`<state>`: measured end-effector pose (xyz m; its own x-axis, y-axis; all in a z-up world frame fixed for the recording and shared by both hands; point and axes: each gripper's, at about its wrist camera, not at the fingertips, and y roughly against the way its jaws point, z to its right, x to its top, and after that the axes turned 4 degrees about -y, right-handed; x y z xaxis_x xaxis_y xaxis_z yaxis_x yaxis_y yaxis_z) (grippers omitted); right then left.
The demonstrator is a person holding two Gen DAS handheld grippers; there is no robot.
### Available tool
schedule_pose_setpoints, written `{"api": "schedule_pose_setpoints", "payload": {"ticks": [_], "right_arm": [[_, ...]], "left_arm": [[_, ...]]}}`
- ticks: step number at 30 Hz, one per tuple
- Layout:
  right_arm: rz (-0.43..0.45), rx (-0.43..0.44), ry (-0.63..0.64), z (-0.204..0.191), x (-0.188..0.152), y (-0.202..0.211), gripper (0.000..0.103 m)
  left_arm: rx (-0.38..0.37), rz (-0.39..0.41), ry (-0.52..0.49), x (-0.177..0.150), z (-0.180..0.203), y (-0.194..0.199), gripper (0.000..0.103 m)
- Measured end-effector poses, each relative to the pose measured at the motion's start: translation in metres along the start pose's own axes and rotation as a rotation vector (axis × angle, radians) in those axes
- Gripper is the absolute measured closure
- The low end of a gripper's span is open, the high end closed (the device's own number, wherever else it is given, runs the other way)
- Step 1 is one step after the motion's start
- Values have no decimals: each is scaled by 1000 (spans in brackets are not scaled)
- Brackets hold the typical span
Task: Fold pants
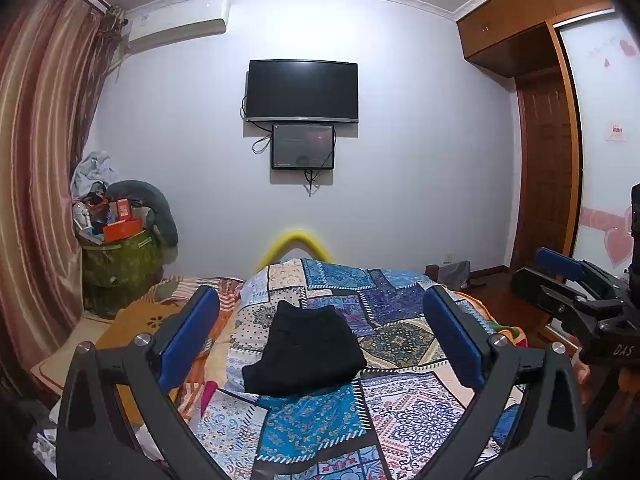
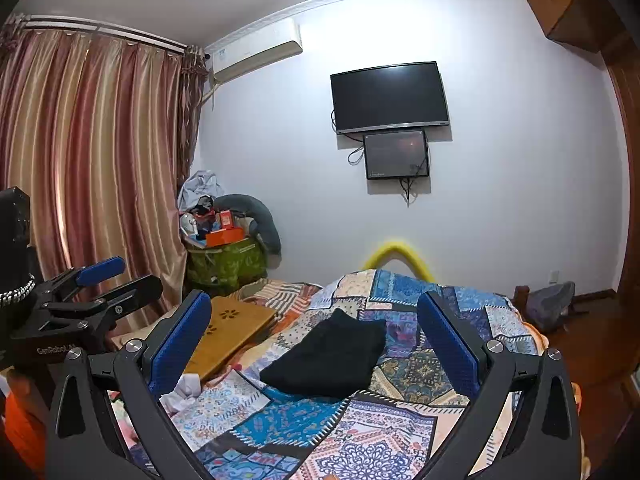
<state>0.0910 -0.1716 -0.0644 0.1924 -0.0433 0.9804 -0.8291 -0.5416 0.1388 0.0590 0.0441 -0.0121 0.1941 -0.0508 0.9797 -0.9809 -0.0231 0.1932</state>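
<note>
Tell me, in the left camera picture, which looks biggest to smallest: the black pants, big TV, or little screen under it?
1. Pants, though they are nearer the camera.
2. Big TV, nearly alike.
3. Little screen.

home bedroom: bed (image 1: 400, 408) with patchwork quilt, striped curtains (image 2: 92, 152), wall tv (image 1: 302, 91), wooden wardrobe (image 1: 532, 24), aircon (image 2: 256, 52).

"DAS" shows in white on the right hand-held gripper (image 1: 560, 280) body. On the left hand-held gripper (image 2: 116, 280) body, "GenRobot" is readable.

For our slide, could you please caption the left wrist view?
Open left tool hangs over folded black pants on a patchwork bedspread.
</note>
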Motion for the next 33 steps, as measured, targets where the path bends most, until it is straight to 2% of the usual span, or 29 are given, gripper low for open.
{"api": "schedule_pose_setpoints", "payload": {"ticks": [33], "right_arm": [[-31,-22,-13,3,0,5,1]], "left_arm": [[-33,-25,-9,-5,-3,-8,0]]}}
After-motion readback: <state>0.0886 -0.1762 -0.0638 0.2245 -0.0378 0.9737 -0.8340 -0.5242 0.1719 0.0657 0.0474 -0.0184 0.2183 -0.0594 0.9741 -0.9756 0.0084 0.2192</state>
